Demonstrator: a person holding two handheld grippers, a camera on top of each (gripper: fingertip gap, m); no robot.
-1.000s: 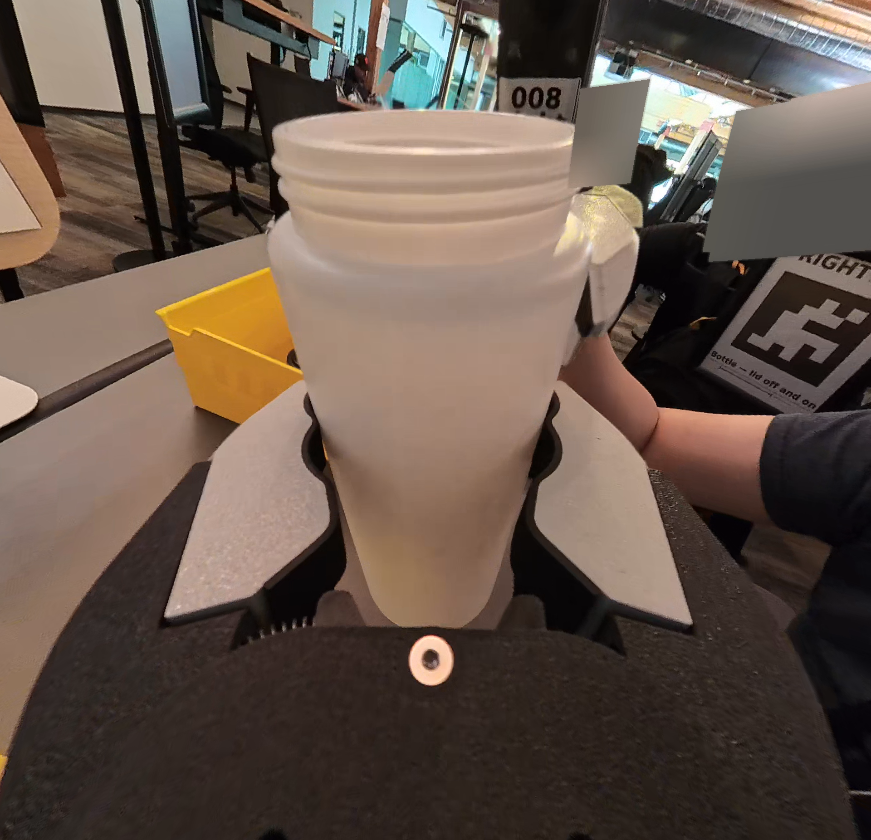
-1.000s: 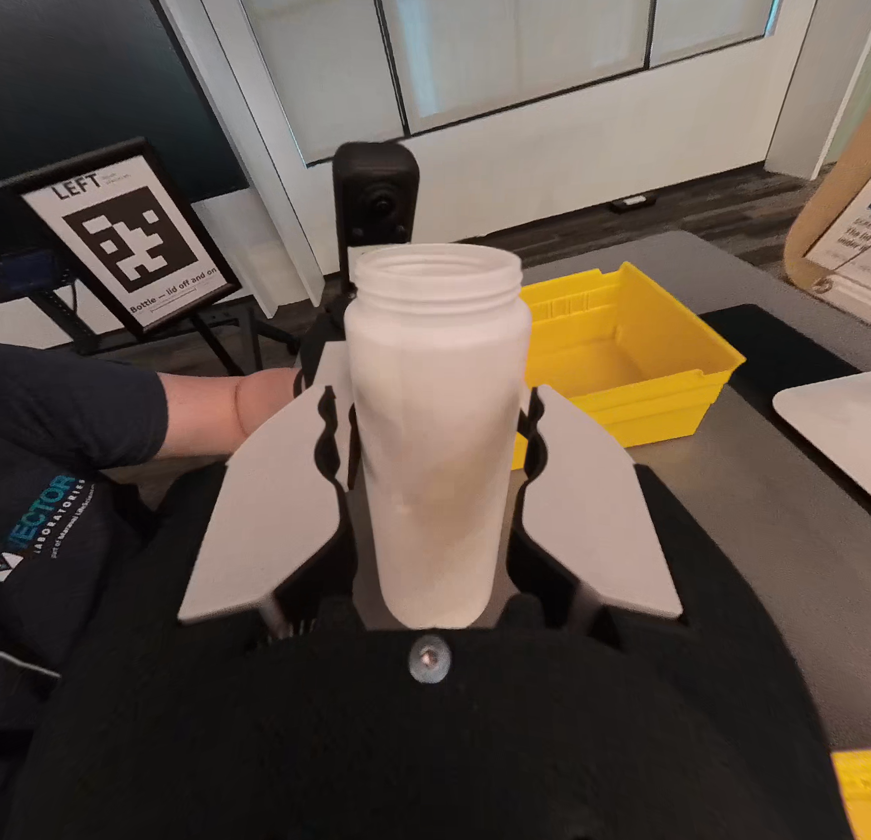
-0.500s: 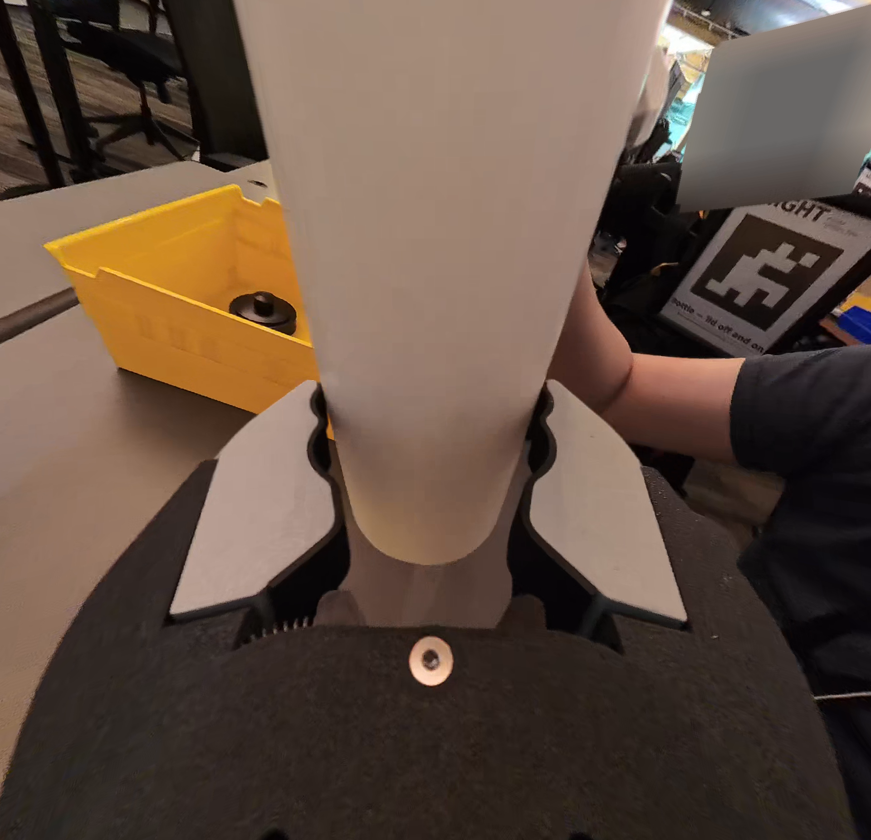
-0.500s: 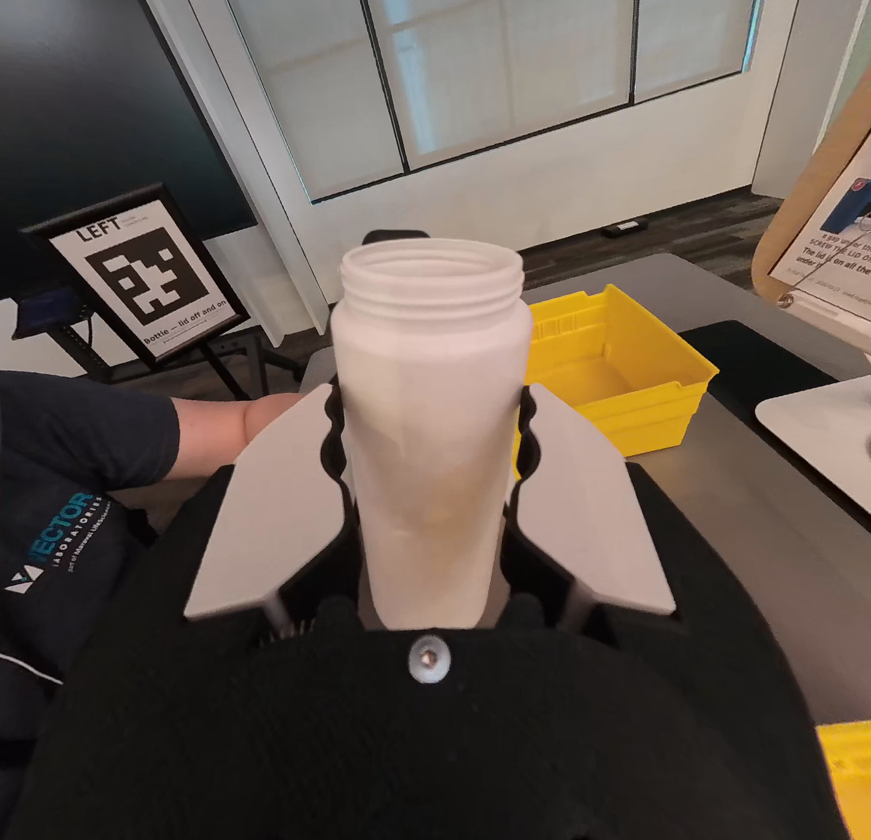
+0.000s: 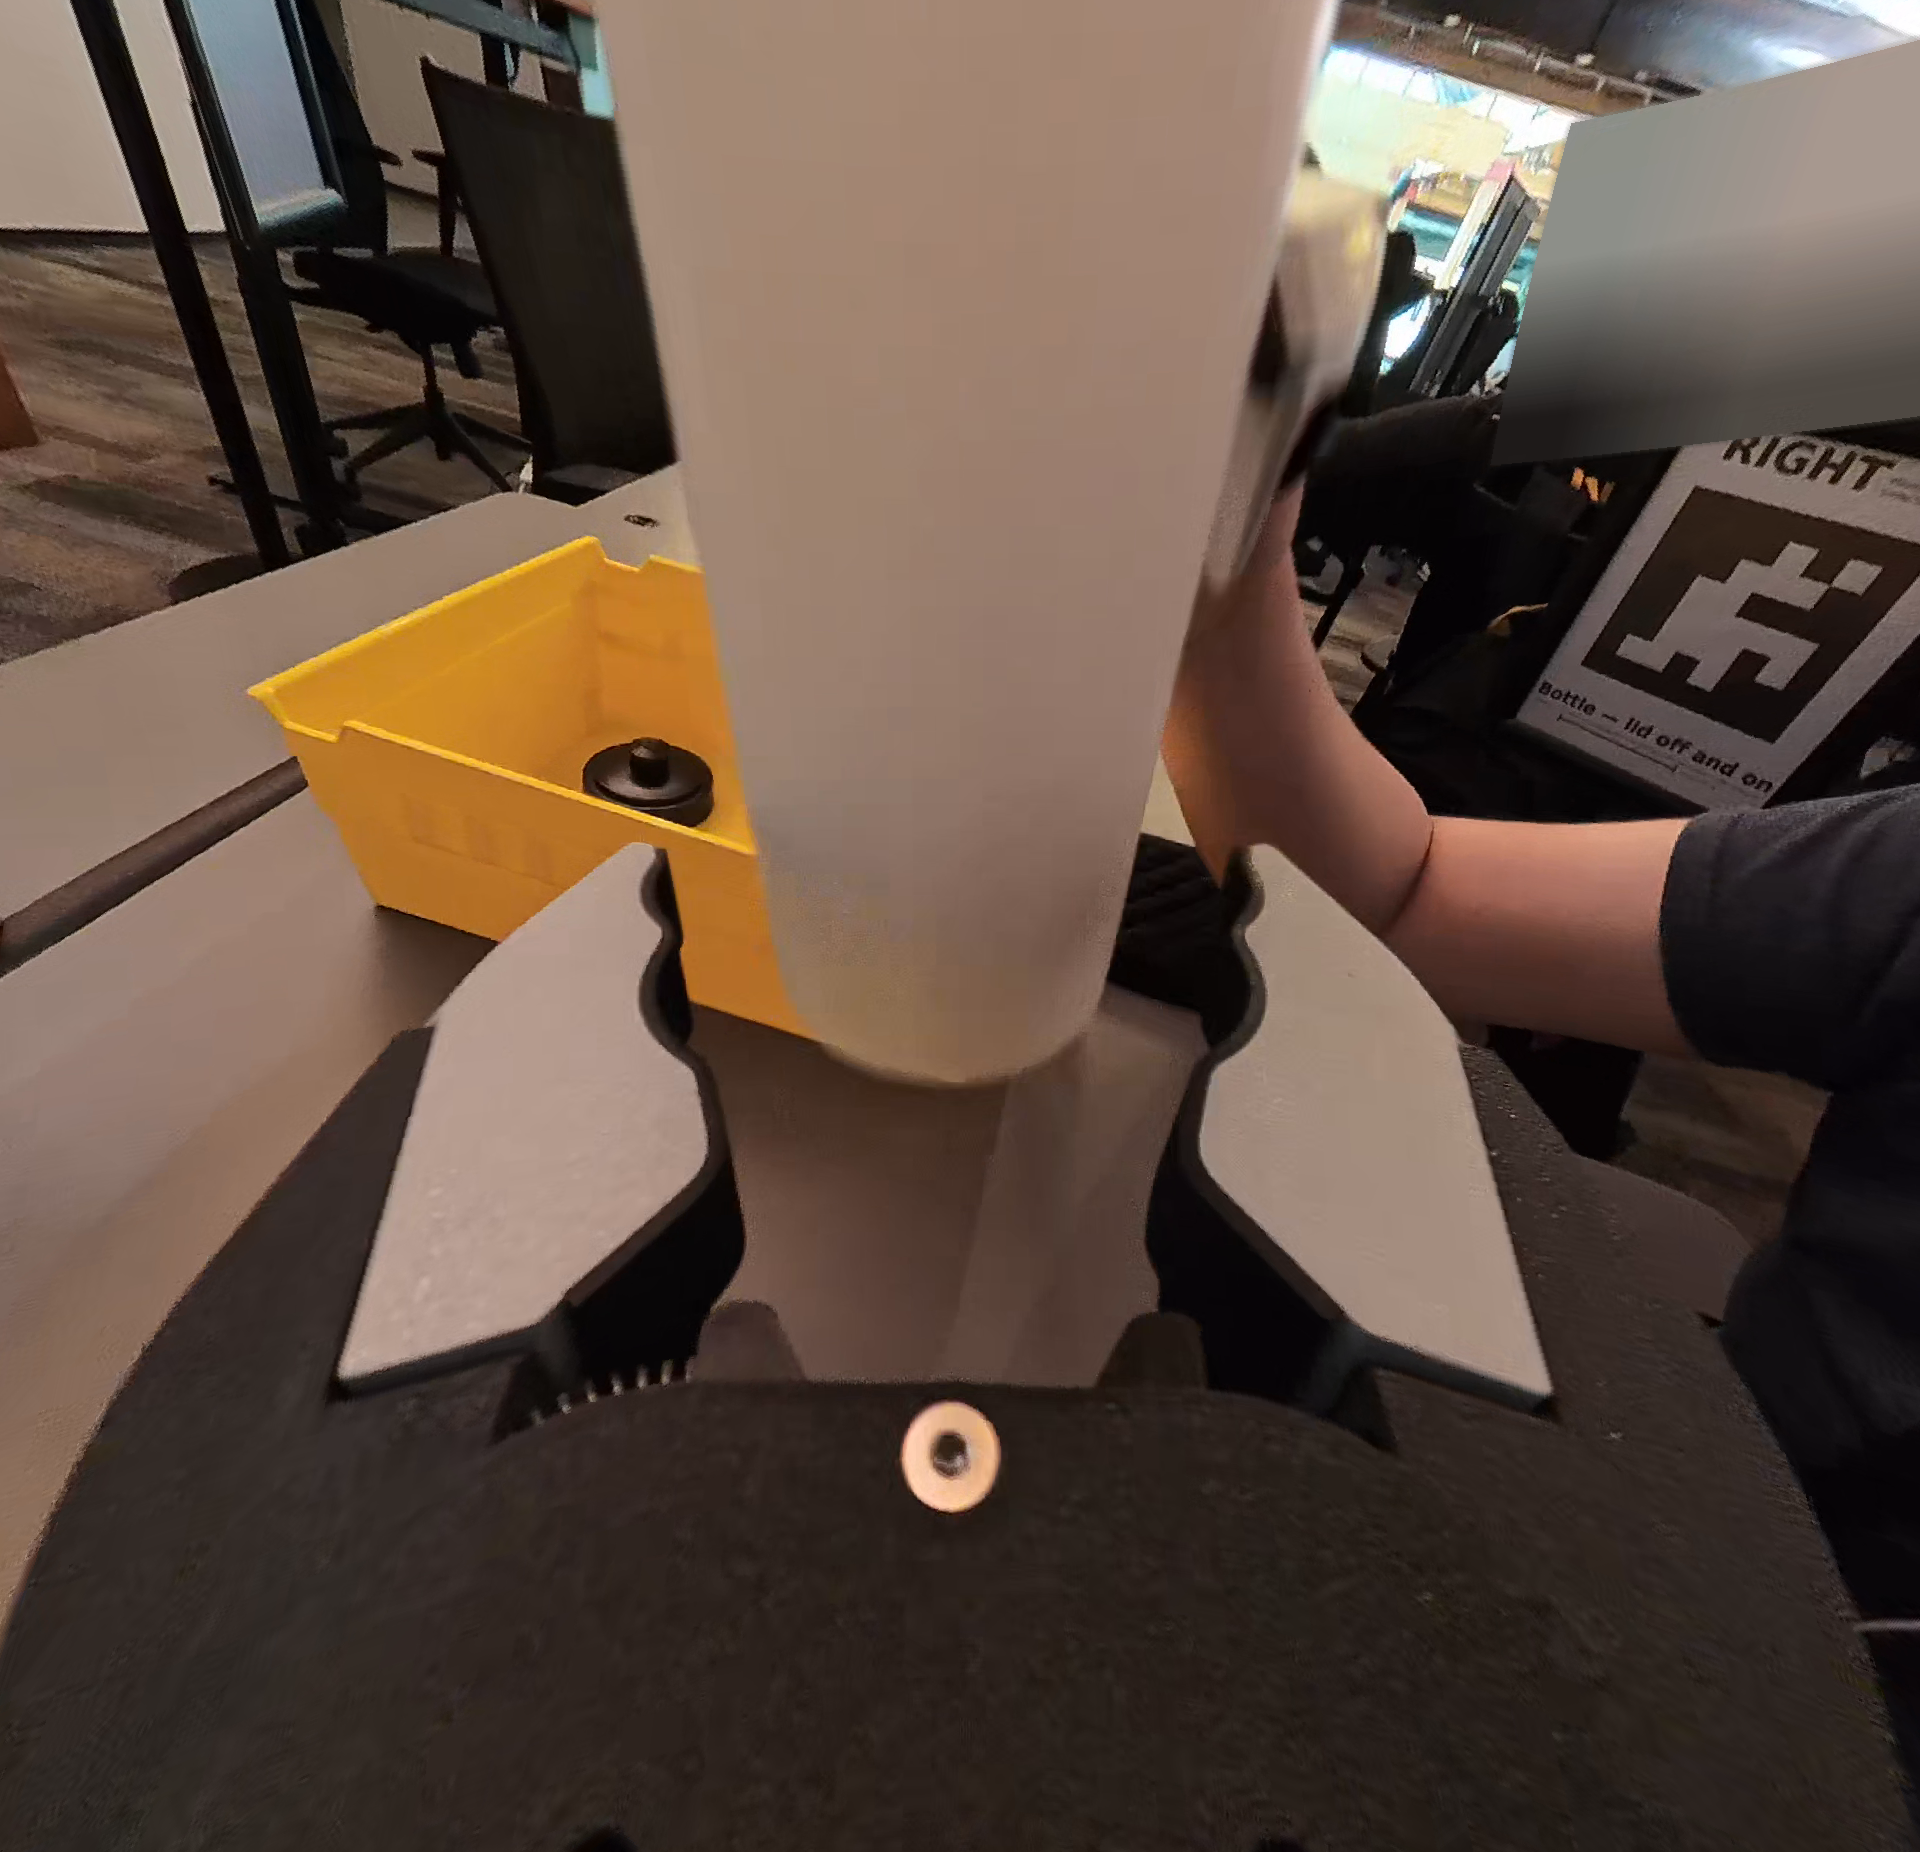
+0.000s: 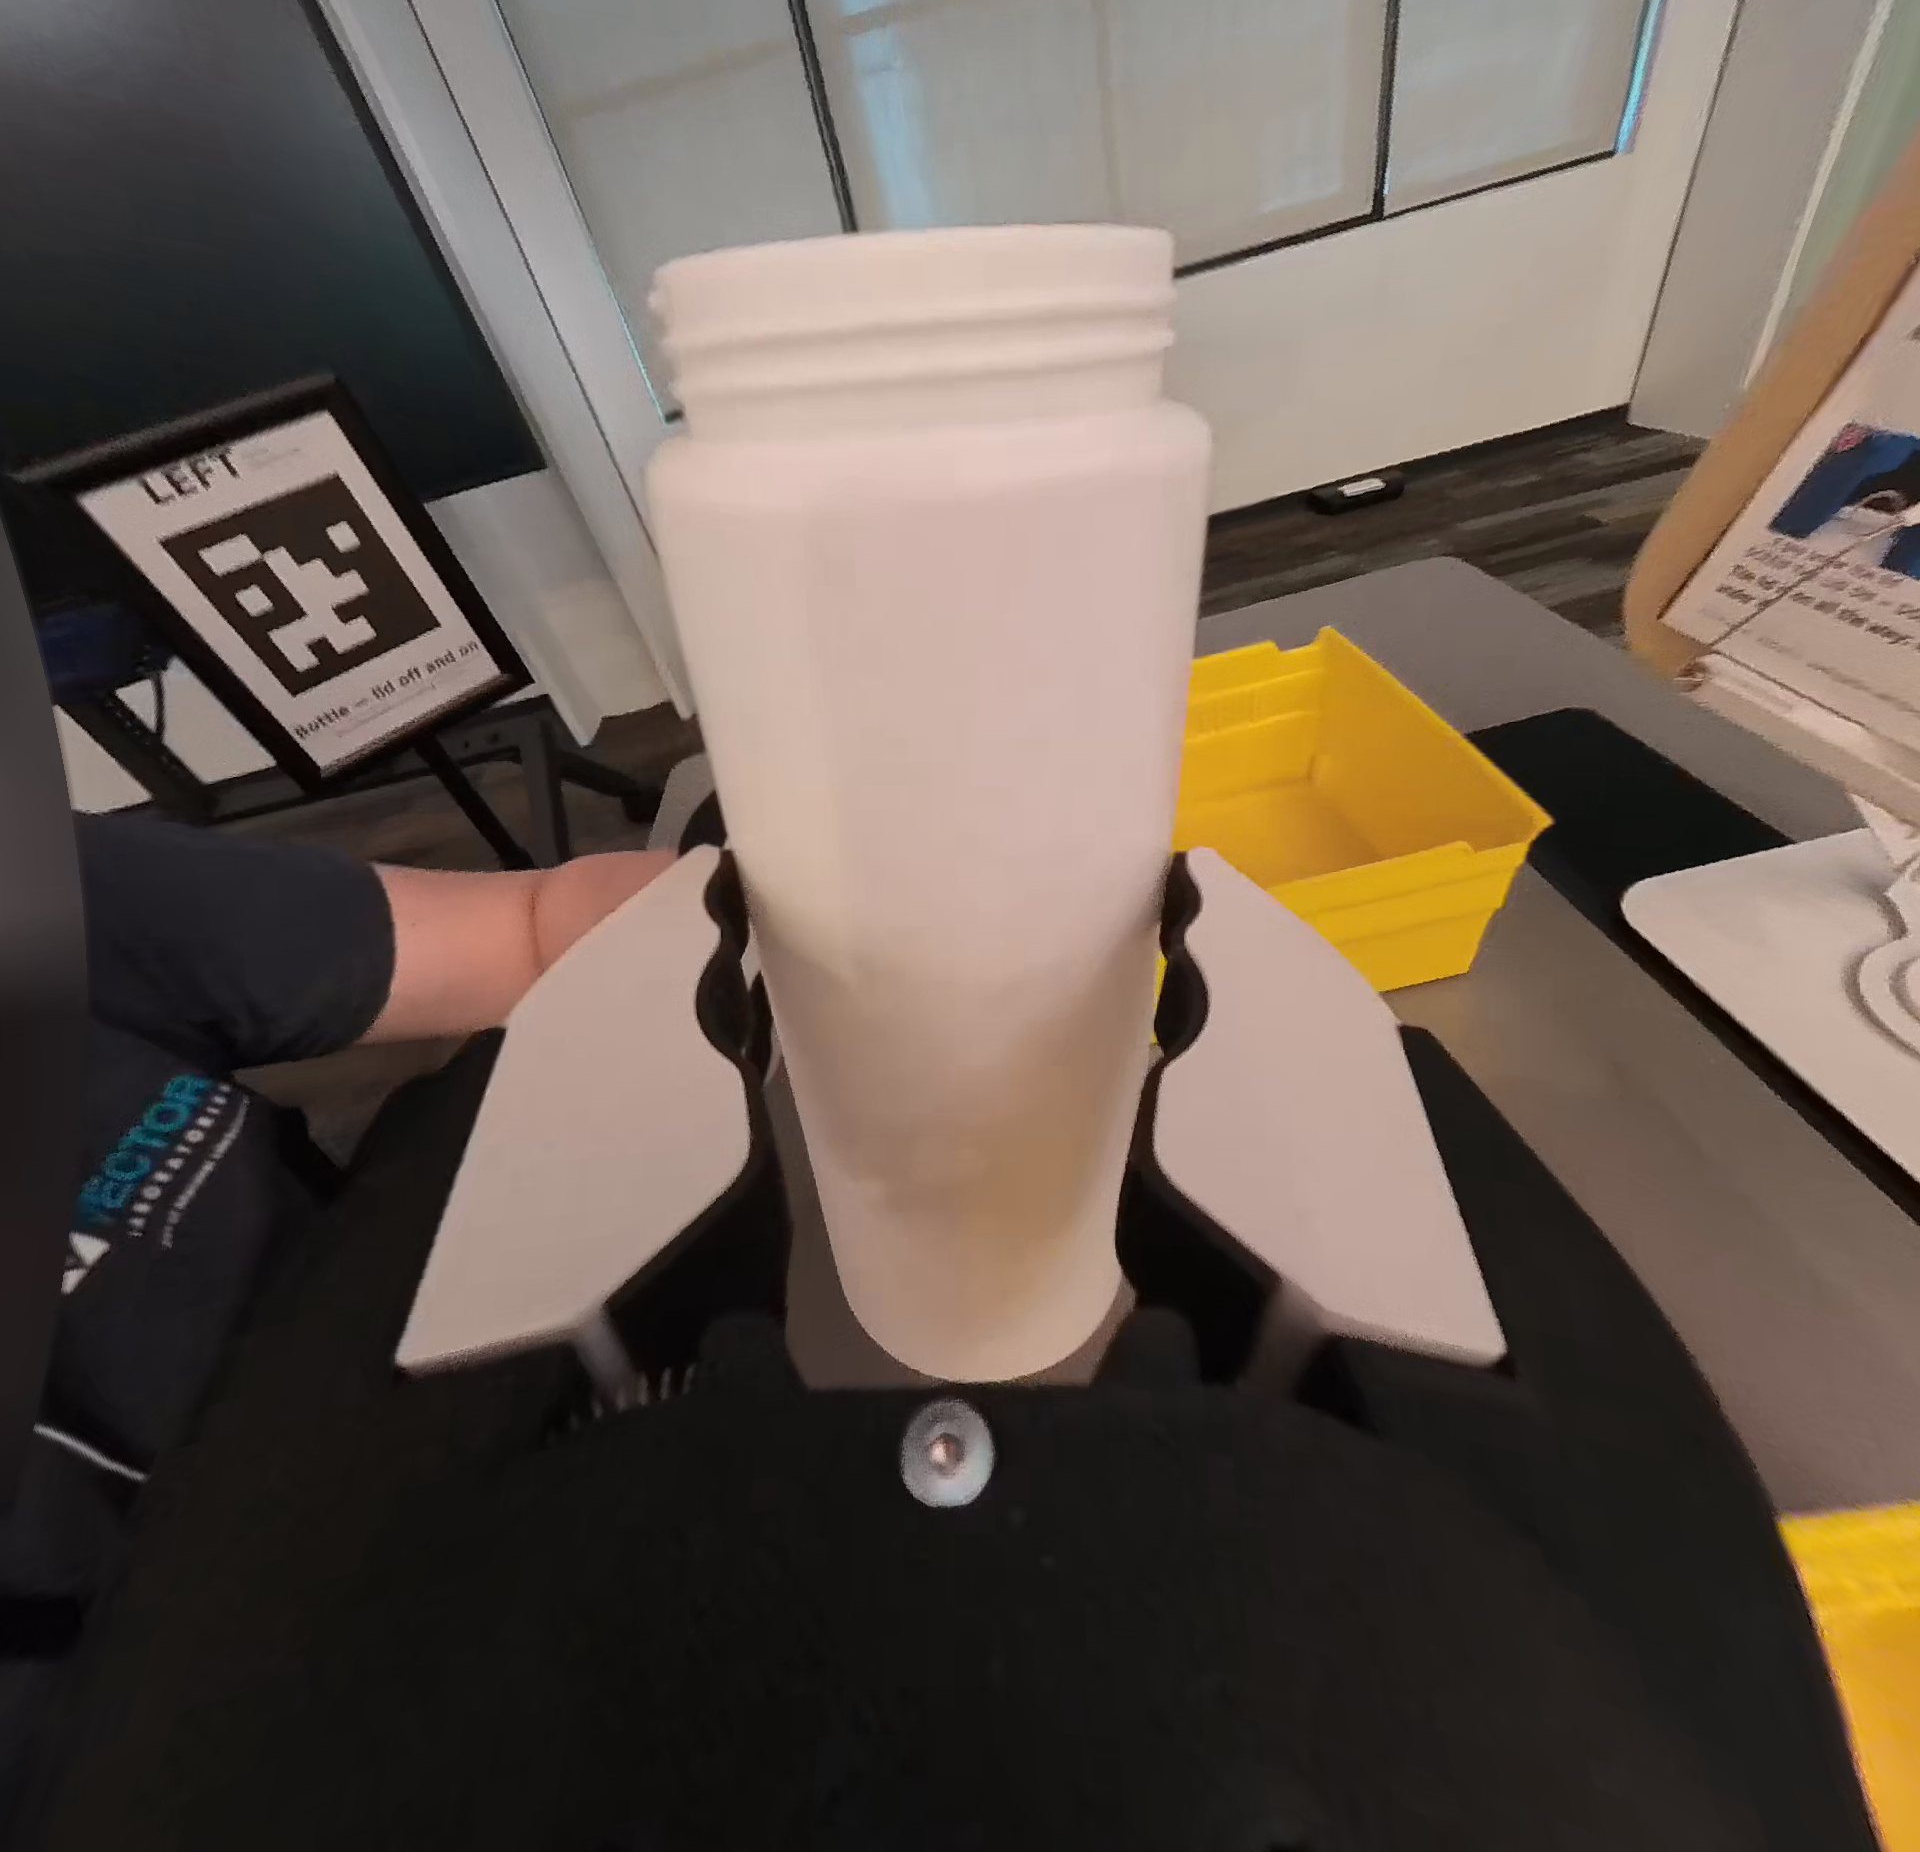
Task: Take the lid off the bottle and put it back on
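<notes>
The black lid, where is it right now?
In the left wrist view the black lid lies inside the yellow bin on the table, left of the white bottle; the bottle hides it in the right wrist view.

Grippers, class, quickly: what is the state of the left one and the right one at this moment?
Left gripper: open, with gaps between its fingers and the white bottle.
Right gripper: shut on the white bottle, which has no lid on.
</notes>
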